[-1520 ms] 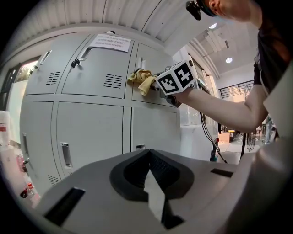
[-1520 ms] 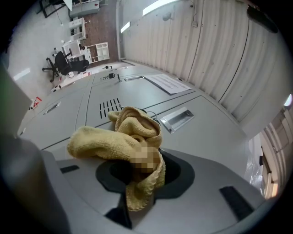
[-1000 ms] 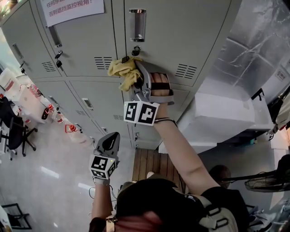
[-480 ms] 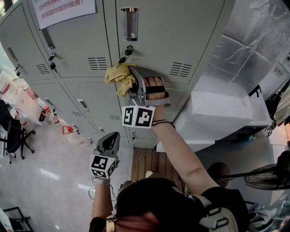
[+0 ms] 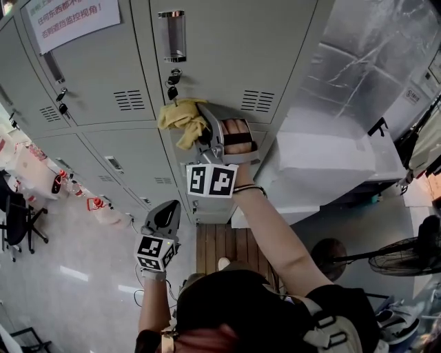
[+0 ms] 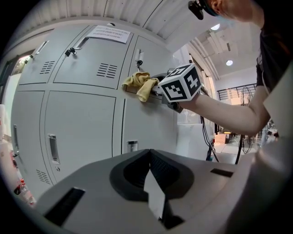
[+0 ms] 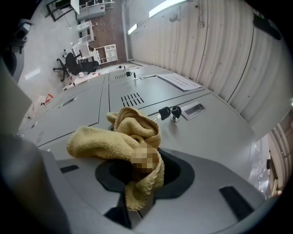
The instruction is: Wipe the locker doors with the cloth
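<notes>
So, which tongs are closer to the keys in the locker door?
Right. The right tongs, shut on the yellow cloth, sit just below the keys; the left tongs, shut and empty, hang far lower, well away from them.

The yellow terry cloth (image 7: 100,141) is nubbly, soft and matt, pinched in the matt grey plastic jaws of the right gripper (image 5: 203,138). The pale grey sheet-metal locker doors (image 5: 103,76) wear smooth paint with a dull satin sheen. A polished chrome pull-cup (image 5: 171,34) on the upper door shines like a mirror. The white paper notice (image 5: 69,17) at the doors' top left corner is matt. Crinkled silver foil cladding (image 5: 358,48) glints beside the lockers. The pale floor (image 5: 62,276) is glossy and the brown slatted wood platform (image 5: 231,251) is dull.
</notes>
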Action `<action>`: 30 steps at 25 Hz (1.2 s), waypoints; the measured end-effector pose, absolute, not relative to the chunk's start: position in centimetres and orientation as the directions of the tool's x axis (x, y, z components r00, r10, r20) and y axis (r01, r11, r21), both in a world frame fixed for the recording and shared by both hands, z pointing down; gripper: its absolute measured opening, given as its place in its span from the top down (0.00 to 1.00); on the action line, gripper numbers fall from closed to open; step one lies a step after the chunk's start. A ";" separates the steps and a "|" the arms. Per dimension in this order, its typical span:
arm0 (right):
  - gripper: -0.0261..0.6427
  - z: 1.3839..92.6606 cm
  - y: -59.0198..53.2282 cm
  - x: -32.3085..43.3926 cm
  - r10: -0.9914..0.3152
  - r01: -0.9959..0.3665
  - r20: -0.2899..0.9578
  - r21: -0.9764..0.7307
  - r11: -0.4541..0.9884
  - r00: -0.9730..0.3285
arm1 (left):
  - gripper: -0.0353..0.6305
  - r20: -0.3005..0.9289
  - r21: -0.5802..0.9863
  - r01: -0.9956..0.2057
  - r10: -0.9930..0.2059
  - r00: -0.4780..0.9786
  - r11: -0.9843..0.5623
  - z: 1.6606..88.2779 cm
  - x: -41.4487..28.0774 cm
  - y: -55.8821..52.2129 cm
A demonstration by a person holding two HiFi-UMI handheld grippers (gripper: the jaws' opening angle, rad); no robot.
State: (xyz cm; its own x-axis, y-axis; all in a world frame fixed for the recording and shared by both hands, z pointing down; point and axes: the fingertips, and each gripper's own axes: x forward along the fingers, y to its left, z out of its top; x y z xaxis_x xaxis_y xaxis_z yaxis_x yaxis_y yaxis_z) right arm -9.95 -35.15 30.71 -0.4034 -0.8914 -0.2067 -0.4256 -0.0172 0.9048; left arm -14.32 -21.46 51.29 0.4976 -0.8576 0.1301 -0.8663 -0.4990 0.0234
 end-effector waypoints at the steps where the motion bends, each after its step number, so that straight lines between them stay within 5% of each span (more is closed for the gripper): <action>1: 0.78 30.7 -35.2 -9.5 -0.893 -0.428 -0.208 0.904 -0.019 -0.398 | 0.93 0.130 0.024 -0.862 -0.853 0.505 -0.506 51.3 -14.0 -21.6; 30: 0.78 31.4 -35.3 7.2 -0.975 -0.539 -0.155 0.841 -0.045 -0.160 | 0.93 0.119 0.035 -0.700 -0.692 0.712 -0.714 51.5 -2.7 -24.0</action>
State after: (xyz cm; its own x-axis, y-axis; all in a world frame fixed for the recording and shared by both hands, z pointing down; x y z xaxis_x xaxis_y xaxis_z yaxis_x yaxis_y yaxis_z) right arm 7.15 -35.26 31.45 -0.1602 -0.9748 -0.1551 -0.5392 -0.0452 0.8410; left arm -2.66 -23.99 51.54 0.7120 -0.6921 0.1186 -0.6996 -0.7136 0.0353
